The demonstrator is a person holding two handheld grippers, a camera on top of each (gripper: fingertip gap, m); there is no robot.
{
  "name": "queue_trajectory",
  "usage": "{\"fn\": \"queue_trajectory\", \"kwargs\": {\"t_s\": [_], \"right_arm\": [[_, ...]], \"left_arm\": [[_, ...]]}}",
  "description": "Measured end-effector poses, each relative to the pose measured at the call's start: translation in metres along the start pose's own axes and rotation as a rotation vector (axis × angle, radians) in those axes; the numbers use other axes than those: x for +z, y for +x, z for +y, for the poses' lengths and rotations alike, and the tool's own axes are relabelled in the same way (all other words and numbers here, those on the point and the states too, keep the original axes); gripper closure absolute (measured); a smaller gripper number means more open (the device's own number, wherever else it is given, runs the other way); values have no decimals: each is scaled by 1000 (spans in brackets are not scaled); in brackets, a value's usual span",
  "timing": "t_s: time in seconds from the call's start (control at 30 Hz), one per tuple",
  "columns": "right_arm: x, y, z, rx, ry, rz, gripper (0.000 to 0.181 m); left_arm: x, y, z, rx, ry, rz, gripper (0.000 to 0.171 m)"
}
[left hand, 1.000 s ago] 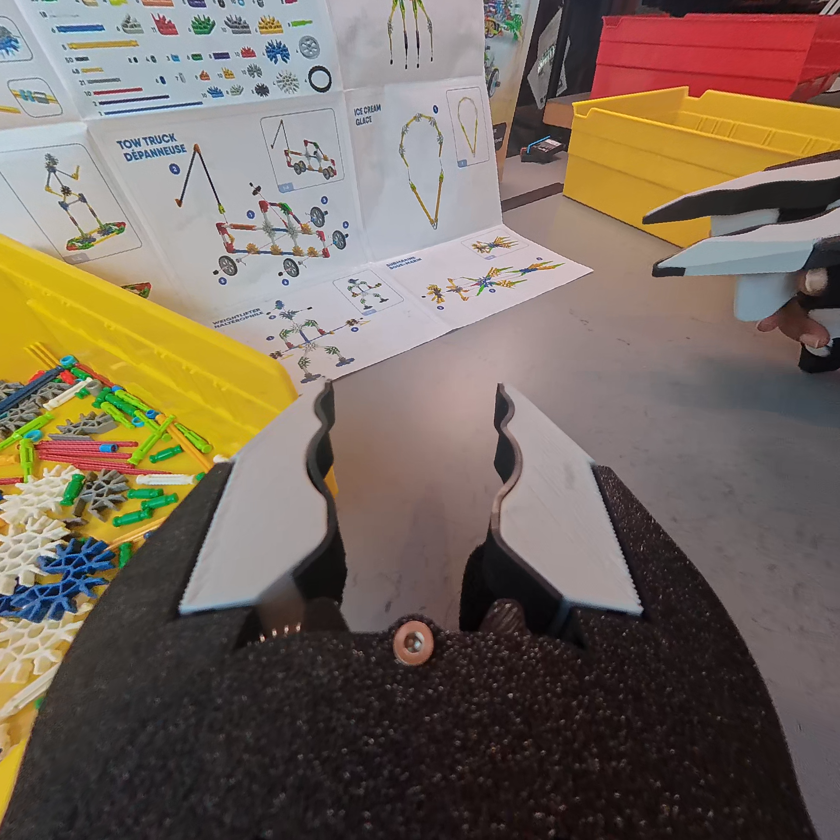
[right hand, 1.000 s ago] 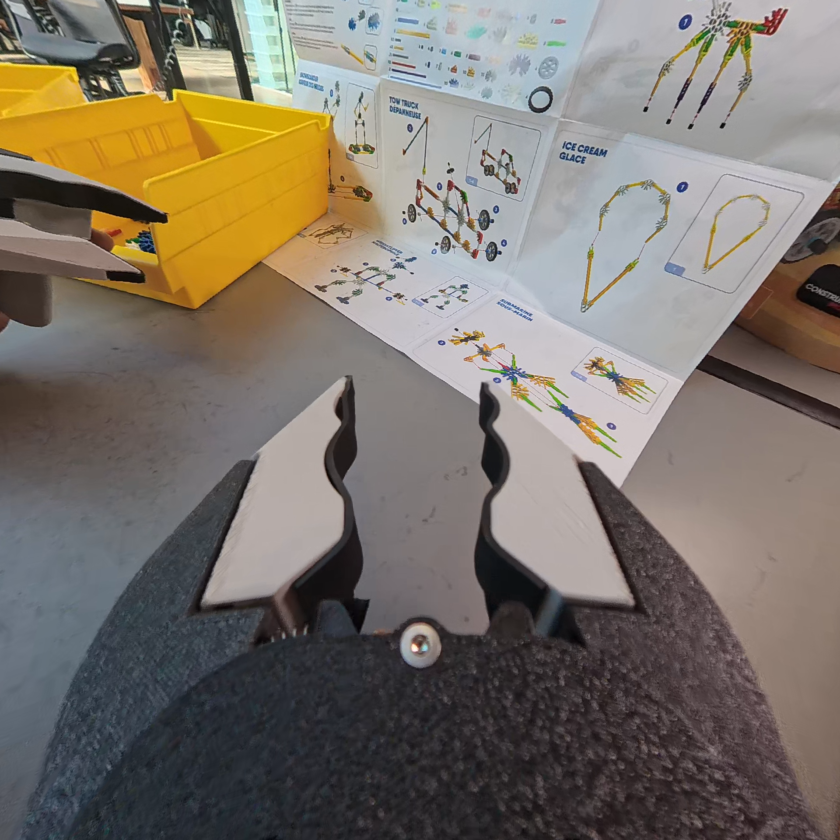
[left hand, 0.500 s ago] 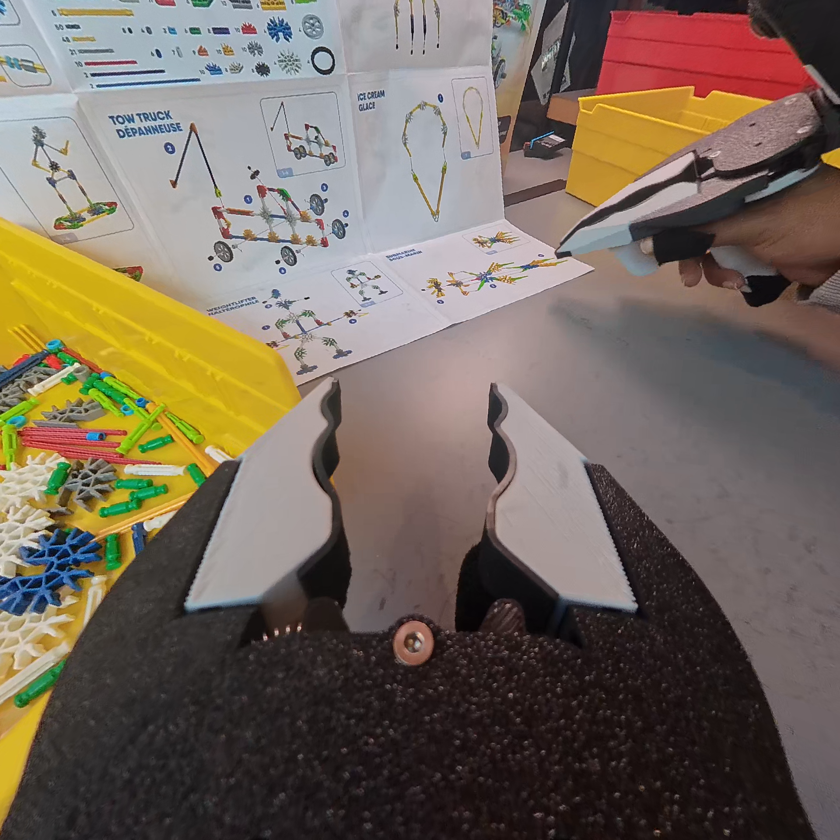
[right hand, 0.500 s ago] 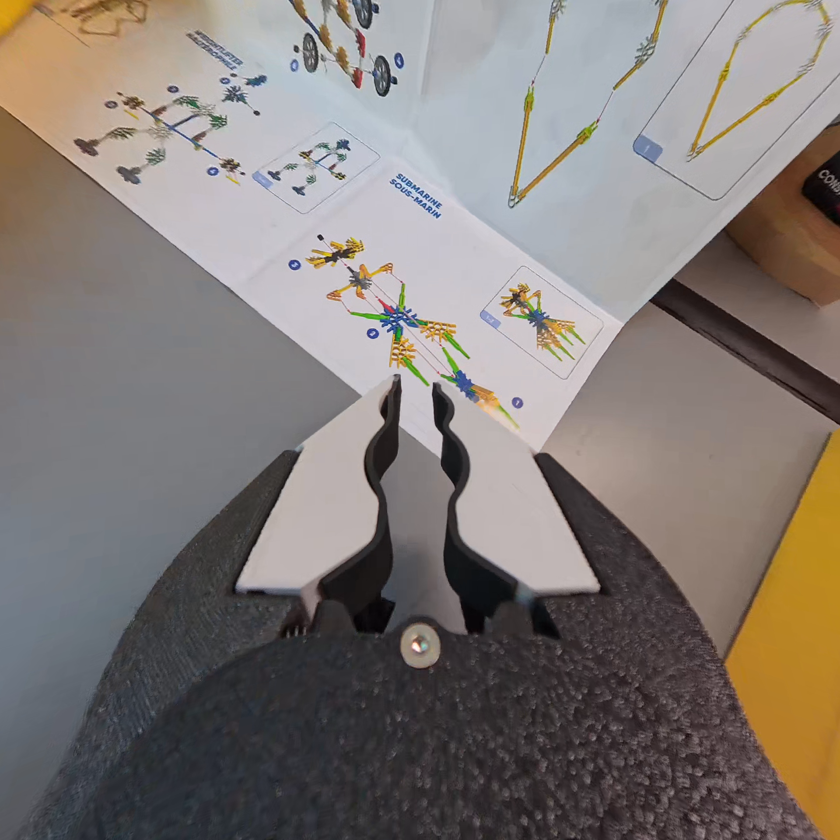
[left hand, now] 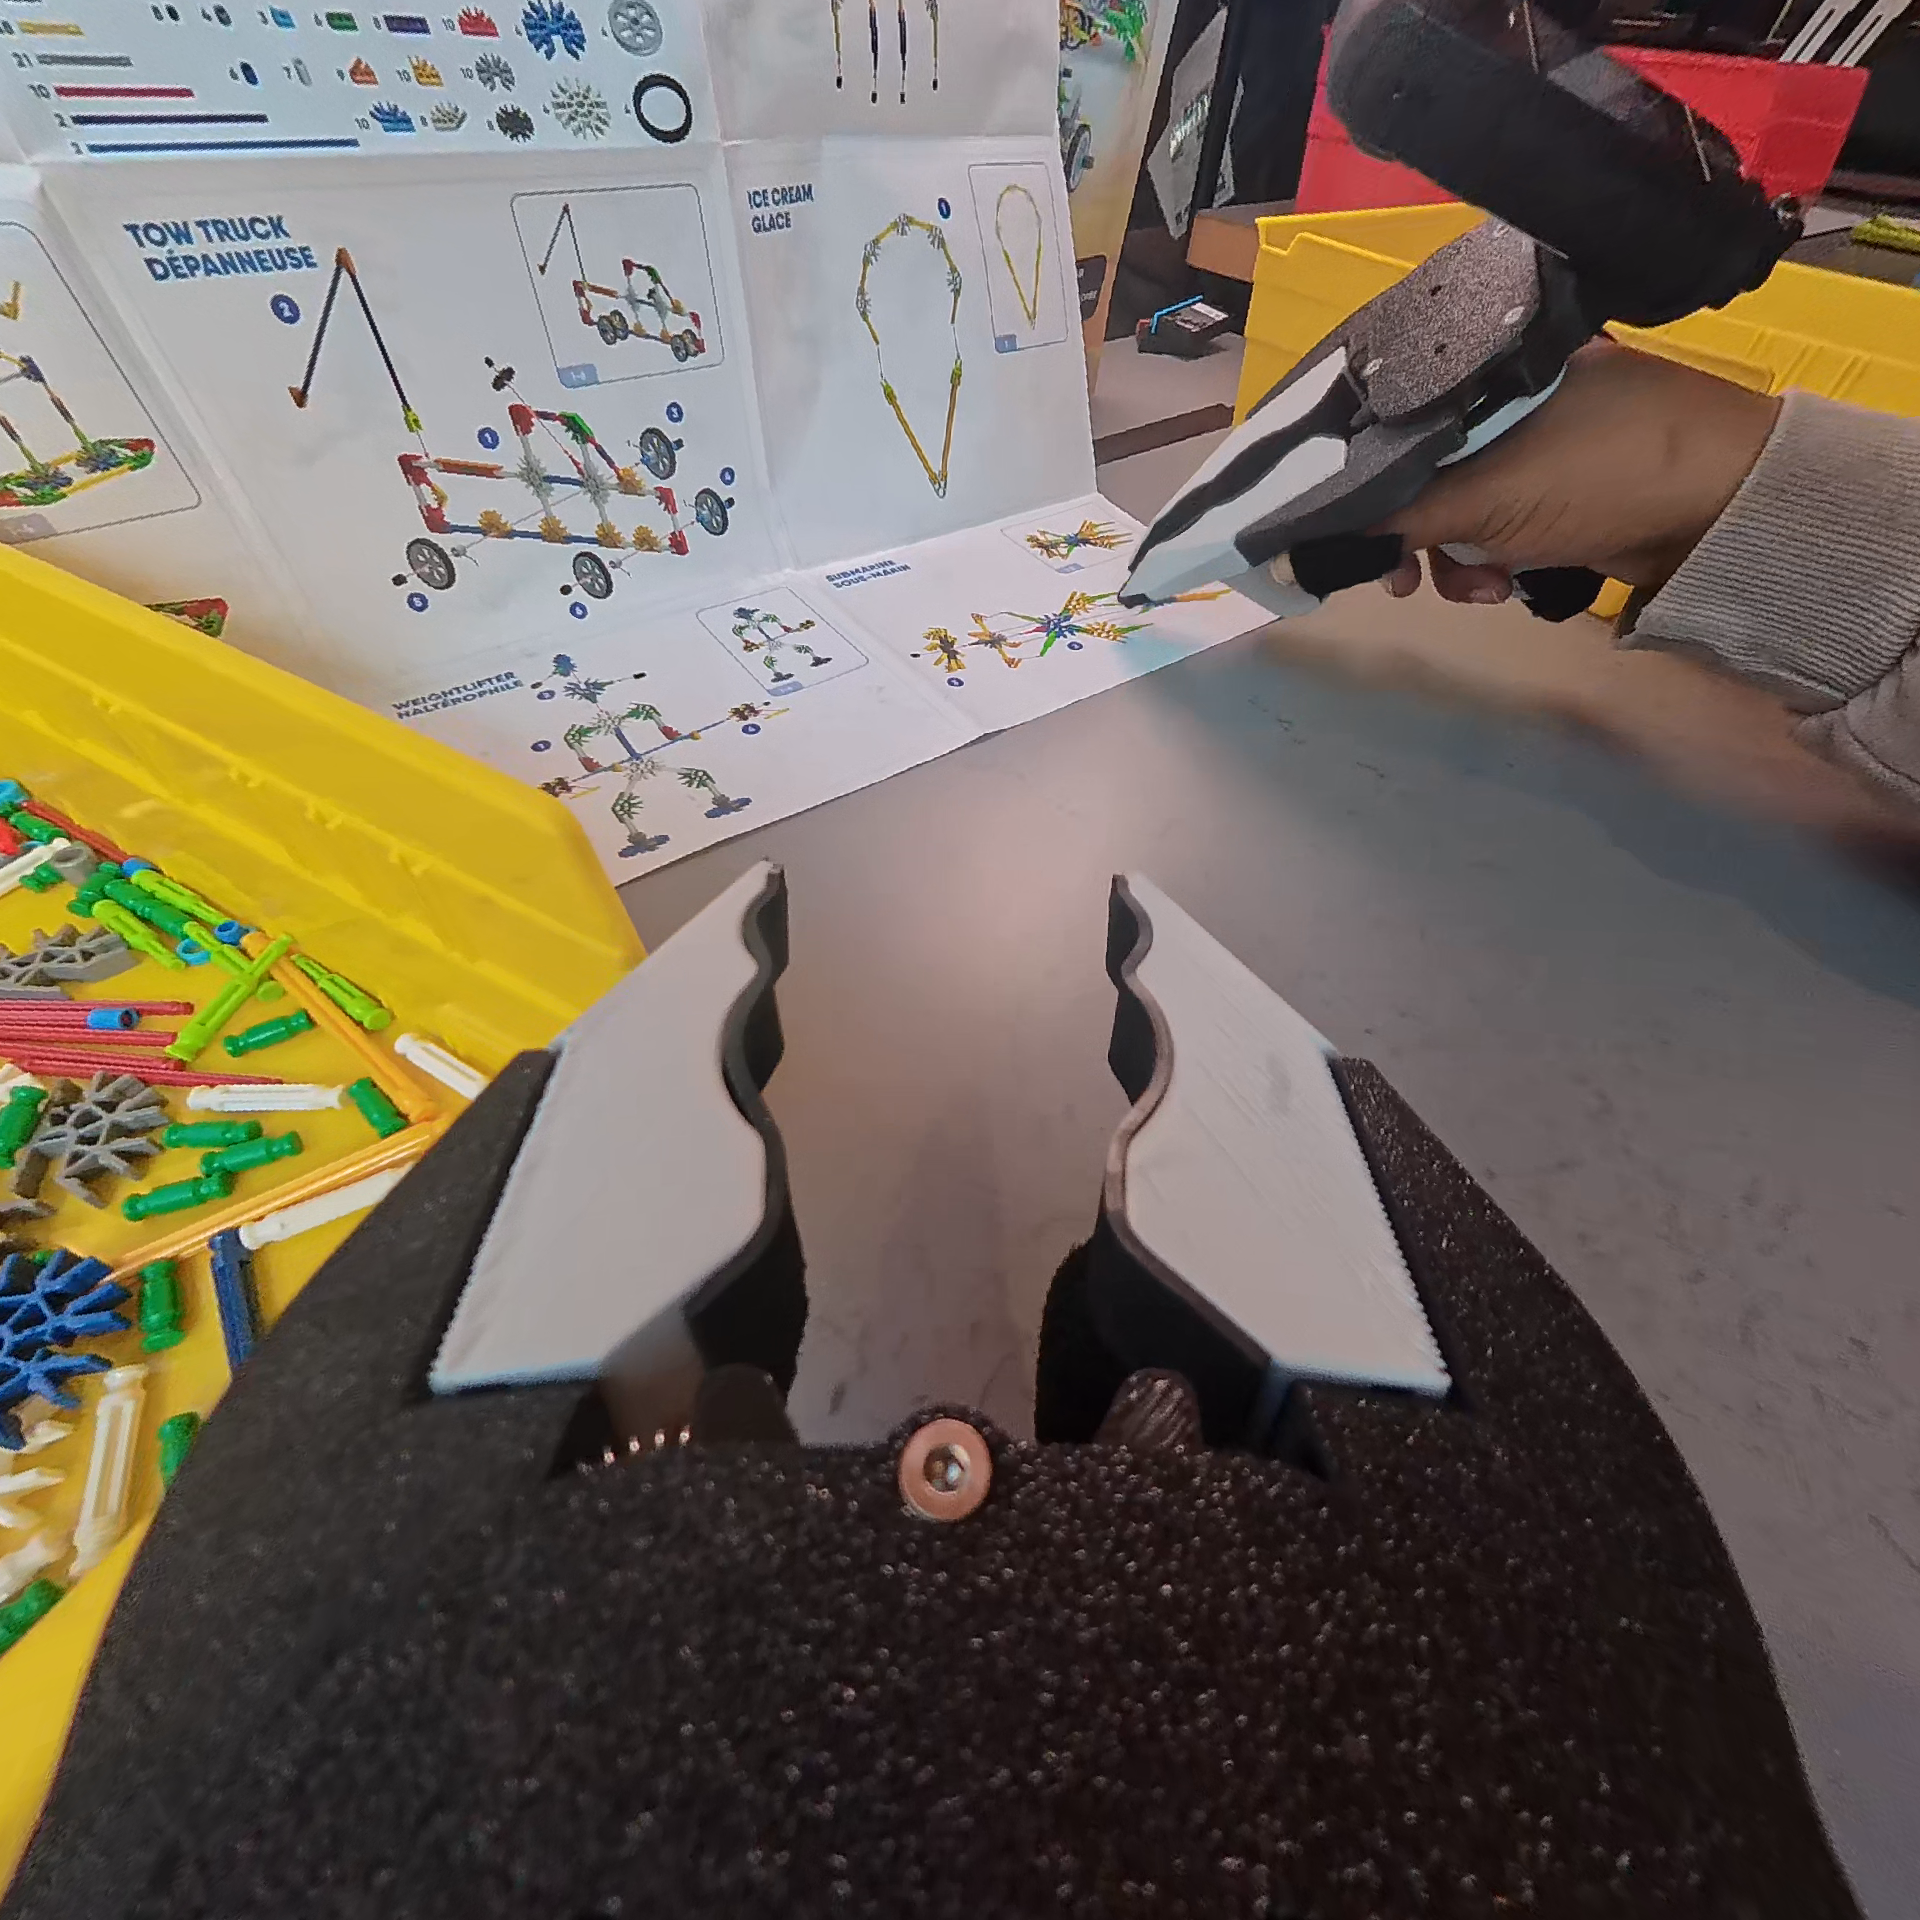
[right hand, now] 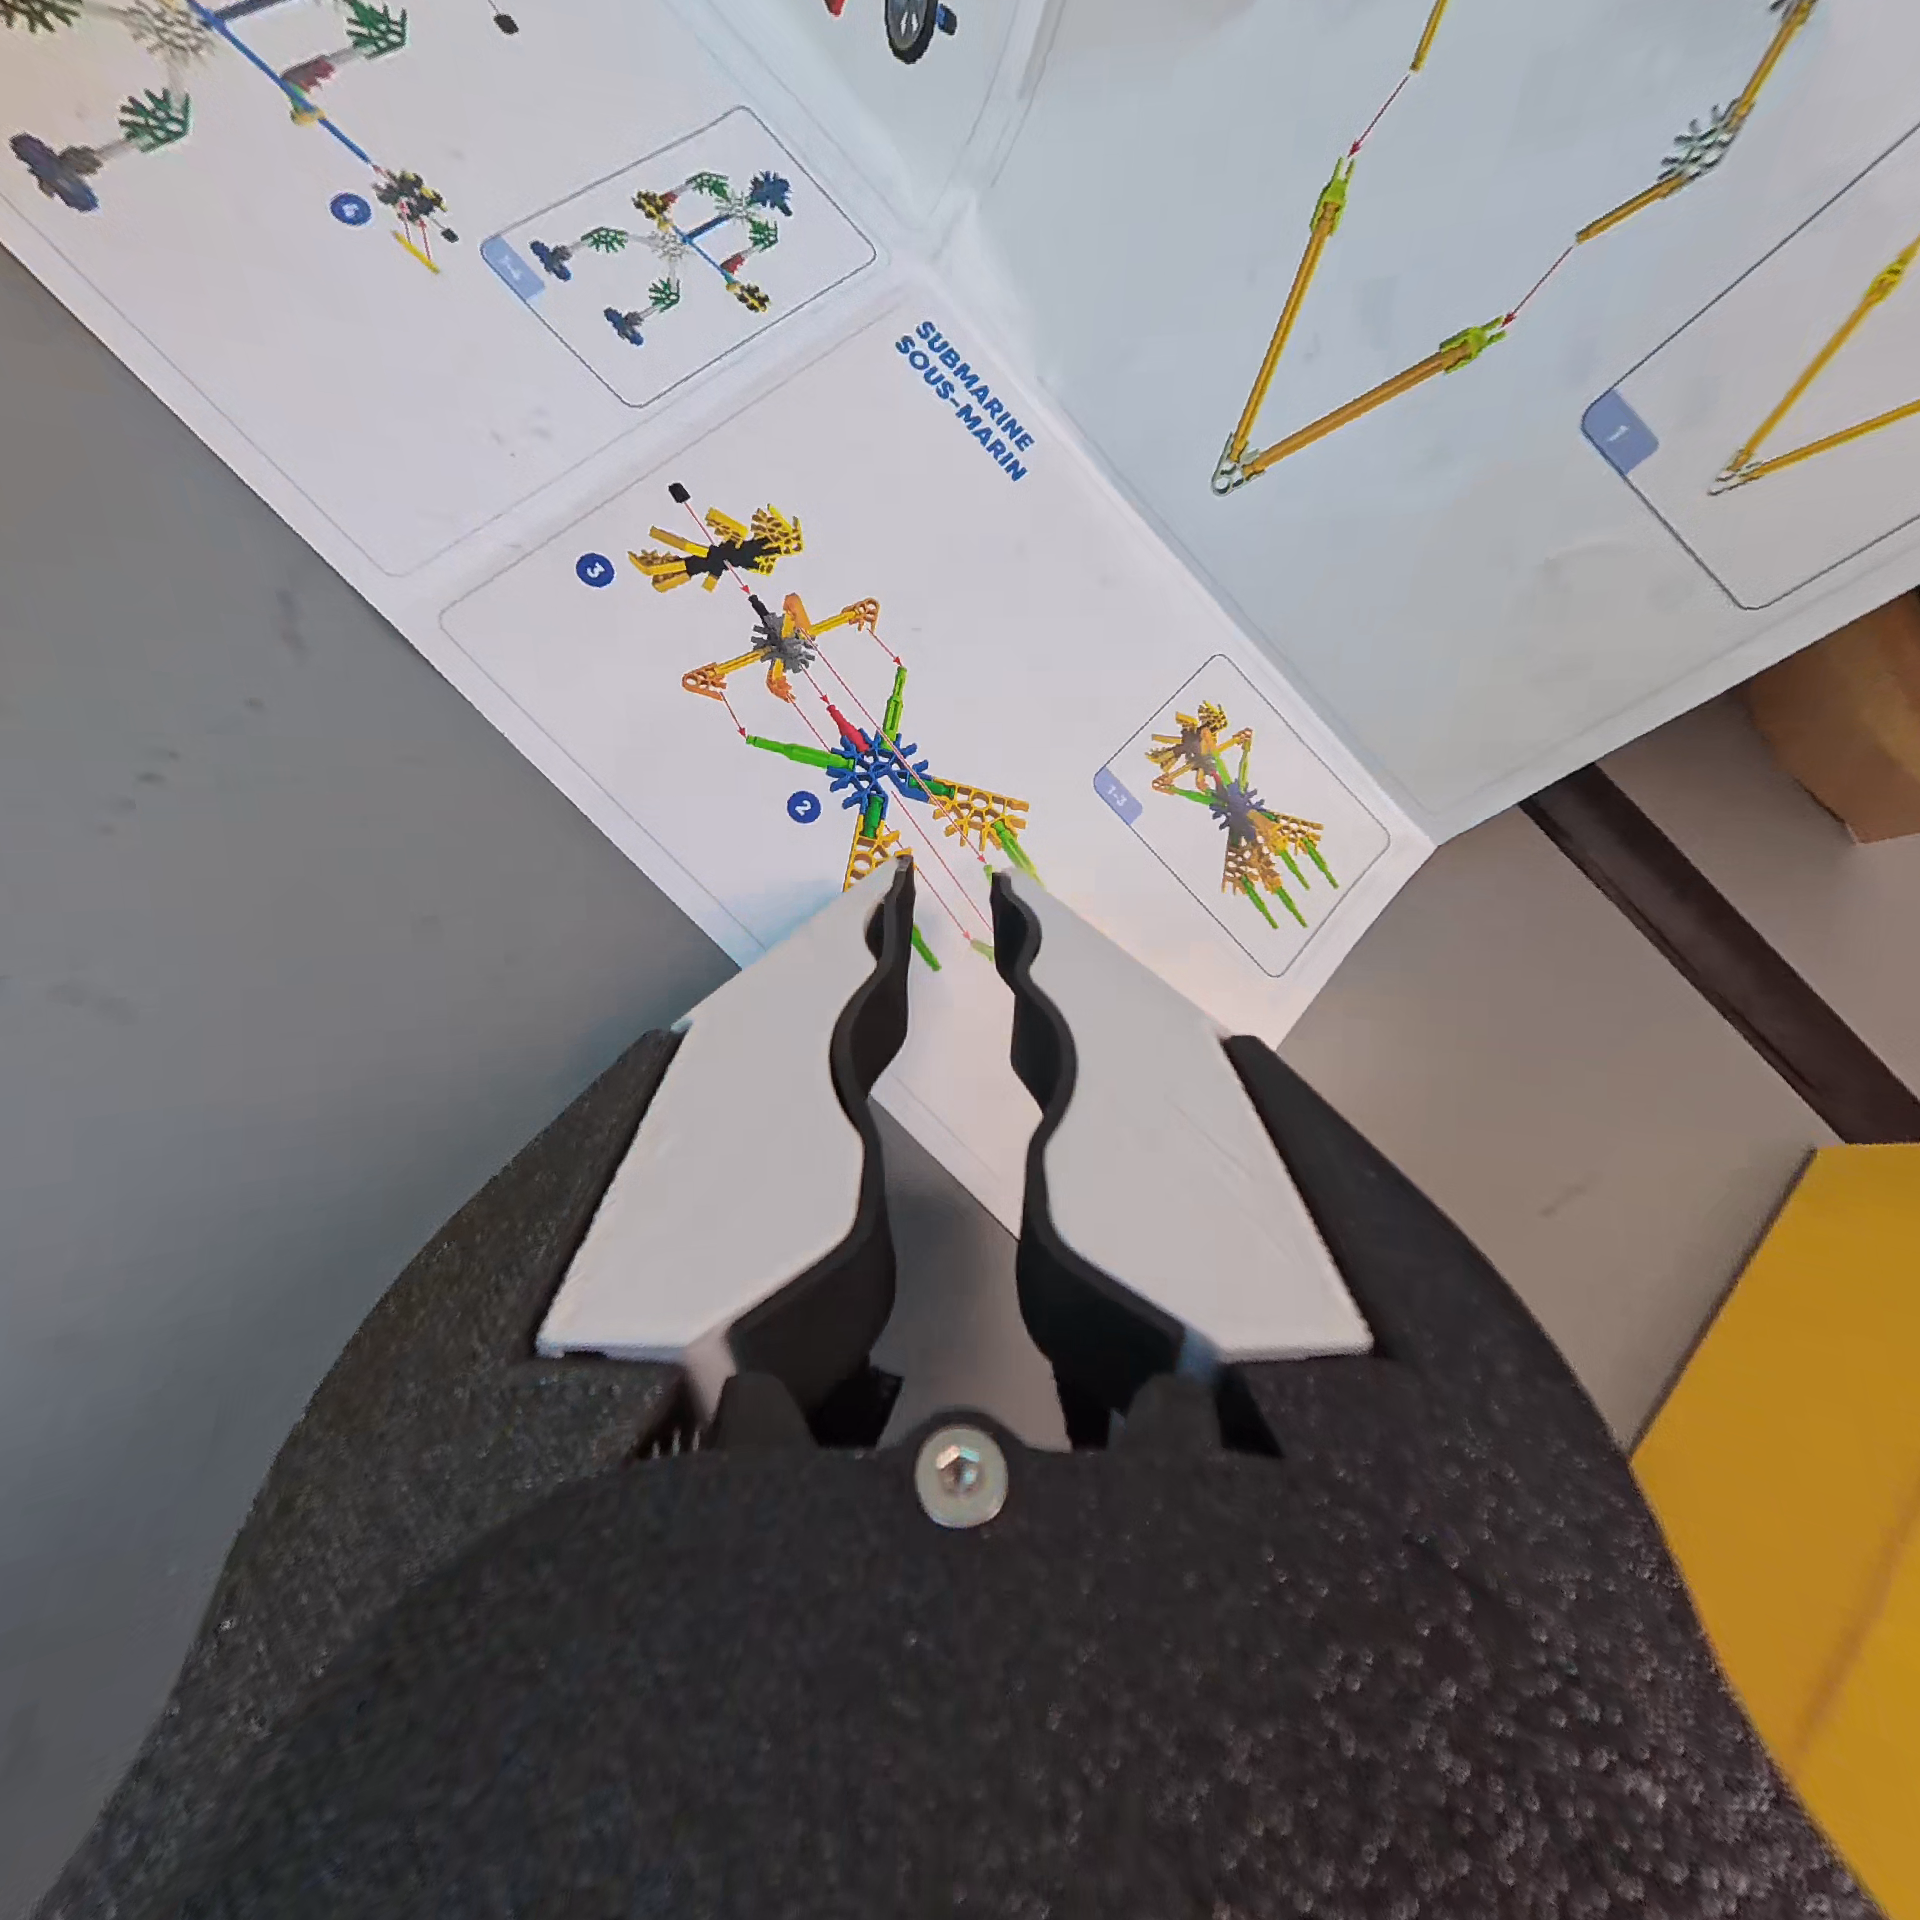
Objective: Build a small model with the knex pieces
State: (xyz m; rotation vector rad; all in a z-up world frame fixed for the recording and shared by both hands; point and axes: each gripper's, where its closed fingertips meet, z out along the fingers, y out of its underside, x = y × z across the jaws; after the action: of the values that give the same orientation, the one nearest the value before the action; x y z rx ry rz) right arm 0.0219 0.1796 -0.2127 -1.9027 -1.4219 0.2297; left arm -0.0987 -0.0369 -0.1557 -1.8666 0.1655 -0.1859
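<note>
The right gripper (right hand: 948, 878), jaws nearly together and empty, tips down on the large white folded paper instruction sheet (left hand: 914, 675) lying on the grey table (left hand: 1455, 1039), thin, limp, easiest pinched at its free edge, while the left gripper (left hand: 945, 883) gapes wide beside the yellow plastic bin (left hand: 312, 810).

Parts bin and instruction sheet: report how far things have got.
Done: nothing assembled shows; rods and connectors lie loose in the yellow bin. In hand: the right gripper, jaws narrowed and empty, points at a diagram on the instruction sheet; the left gripper hangs open, empty, above the table. Left: every piece remains unpicked.
</note>
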Motion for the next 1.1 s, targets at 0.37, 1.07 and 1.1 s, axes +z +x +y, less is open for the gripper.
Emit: {"fn": "queue_trajectory", "kwargs": {"t_s": [0.37, 1.07, 1.1], "right_arm": [[1, 3, 6, 78, 4, -43, 161], [3, 10, 23, 54, -31, -36, 163], [2, 9, 22, 58, -26, -43, 163]], "left_arm": [[0, 1, 1, -4, -6, 4, 110], [2, 3, 5, -6, -21, 17, 110], [2, 2, 5, -8, -22, 18, 110]]}}
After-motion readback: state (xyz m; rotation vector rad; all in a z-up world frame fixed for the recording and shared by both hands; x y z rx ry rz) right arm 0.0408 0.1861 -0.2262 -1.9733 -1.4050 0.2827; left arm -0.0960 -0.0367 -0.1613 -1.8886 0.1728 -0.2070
